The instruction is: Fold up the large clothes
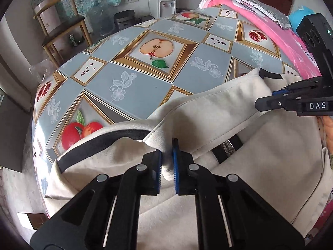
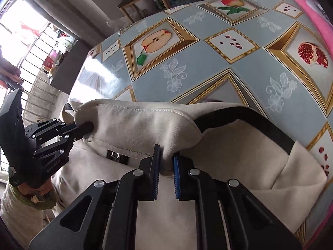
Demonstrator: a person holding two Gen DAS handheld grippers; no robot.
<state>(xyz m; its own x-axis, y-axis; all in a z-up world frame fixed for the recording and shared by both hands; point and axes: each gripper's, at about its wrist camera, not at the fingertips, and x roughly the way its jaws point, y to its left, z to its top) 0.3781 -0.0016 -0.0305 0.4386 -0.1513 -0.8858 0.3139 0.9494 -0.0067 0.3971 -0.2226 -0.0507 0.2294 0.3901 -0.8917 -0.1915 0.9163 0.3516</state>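
Jaws of both grippers (image 1: 167, 158) (image 2: 166, 160) clench the cream garment (image 1: 208, 112) on the fruit-print tablecloth (image 1: 145, 79).

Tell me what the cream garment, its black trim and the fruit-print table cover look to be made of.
Cream garment: soft, matte knit, probably cotton fleece; it bunches in thick folds with stitched hems.
Black trim: darker woven or ribbed band, unclear which.
Table cover: glossy printed plastic, likely vinyl; window glare reflects off it.

A wooden chair (image 1: 60, 20) against the wall; barred window (image 2: 31, 48) glaring bright.
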